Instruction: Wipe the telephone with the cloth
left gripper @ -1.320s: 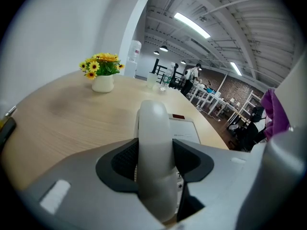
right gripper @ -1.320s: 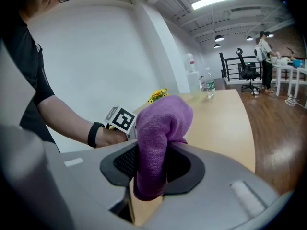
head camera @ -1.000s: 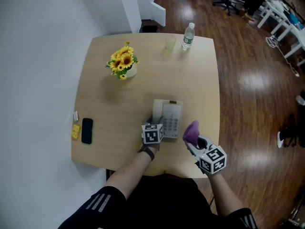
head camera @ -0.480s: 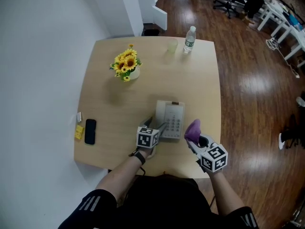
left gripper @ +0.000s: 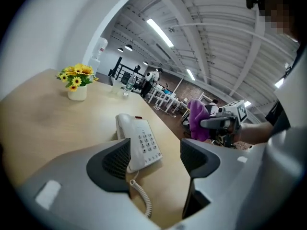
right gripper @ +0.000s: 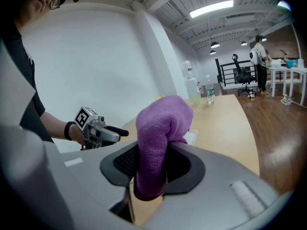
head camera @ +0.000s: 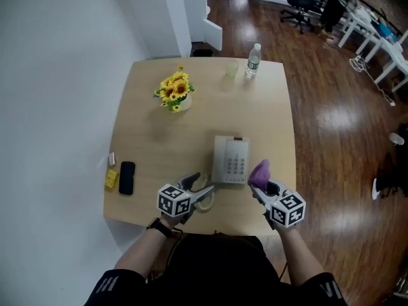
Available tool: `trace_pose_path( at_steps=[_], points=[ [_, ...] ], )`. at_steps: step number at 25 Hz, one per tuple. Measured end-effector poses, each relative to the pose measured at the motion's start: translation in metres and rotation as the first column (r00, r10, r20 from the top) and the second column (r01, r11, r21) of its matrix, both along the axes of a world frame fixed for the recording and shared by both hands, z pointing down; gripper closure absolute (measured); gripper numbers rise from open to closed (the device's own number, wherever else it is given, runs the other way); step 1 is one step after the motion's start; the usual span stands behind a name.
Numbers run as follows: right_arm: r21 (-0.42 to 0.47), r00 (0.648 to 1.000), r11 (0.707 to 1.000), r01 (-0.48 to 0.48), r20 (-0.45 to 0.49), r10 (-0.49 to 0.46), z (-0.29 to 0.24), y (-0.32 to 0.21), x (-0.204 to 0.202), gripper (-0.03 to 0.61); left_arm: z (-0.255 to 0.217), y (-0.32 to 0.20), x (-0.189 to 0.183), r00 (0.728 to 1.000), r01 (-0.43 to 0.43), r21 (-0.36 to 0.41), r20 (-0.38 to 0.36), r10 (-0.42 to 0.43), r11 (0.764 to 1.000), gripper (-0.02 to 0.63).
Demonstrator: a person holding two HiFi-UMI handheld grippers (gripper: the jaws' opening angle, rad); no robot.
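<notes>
Purple cloth (head camera: pixel 258 173) sits clamped in the right gripper's (head camera: pixel 261 185) jaws, just right of the telephone (head camera: pixel 231 160) lying mid-tabletop (head camera: pixel 153 139). The left gripper (head camera: pixel 203 188), jaws apart and closing on nothing, hangs off the telephone's near-left corner. Unsteadied, the telephone could slide under a wipe, or its coiled cord (left gripper: pixel 140 195) could snag. A second ago the left gripper was against the telephone's left side.

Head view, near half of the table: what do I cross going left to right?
Yellow item → mobile → left hand-held gripper (jaws closing, nothing between the pads) → telephone → cloth, held in the right hand-held gripper.
</notes>
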State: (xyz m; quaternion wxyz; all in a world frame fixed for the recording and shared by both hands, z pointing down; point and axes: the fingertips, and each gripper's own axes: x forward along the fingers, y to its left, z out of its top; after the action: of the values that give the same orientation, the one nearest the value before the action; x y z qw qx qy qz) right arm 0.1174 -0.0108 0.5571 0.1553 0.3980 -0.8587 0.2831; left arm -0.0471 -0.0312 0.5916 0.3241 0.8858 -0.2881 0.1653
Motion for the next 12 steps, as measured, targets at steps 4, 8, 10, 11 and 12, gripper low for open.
trace_pose_path(
  at_steps=[4, 8, 10, 11, 12],
  points=[
    [0.008, 1.0, 1.0, -0.024, -0.015, 0.024, -0.004, 0.02, -0.006, 0.445, -0.025, 0.02, -0.019, 0.999, -0.024, 0.047, -0.021, 0.025, 0.999, 0.293],
    [0.019, 0.998, 0.998, -0.059, -0.029, 0.059, -0.008, 0.045, -0.012, 0.446, -0.036, 0.041, -0.033, 0.998, -0.052, 0.081, -0.029, 0.054, 0.995, 0.293],
    [0.028, 0.996, 0.996, -0.084, -0.03, 0.085, -0.011, 0.058, -0.013, 0.446, -0.04, 0.054, -0.035, 0.996, -0.074, 0.093, -0.035, 0.077, 0.993, 0.293],
    [0.03, 0.995, 0.995, -0.097, -0.031, 0.098, -0.013, 0.064, -0.013, 0.446, -0.041, 0.06, -0.036, 0.995, -0.081, 0.092, -0.042, 0.085, 0.992, 0.293],
    [0.03, 0.993, 0.994, -0.11, -0.031, 0.11, -0.014, 0.07, -0.015, 0.446, -0.041, 0.065, -0.036, 0.995, -0.087, 0.086, -0.049, 0.091, 0.993, 0.295]
  ],
)
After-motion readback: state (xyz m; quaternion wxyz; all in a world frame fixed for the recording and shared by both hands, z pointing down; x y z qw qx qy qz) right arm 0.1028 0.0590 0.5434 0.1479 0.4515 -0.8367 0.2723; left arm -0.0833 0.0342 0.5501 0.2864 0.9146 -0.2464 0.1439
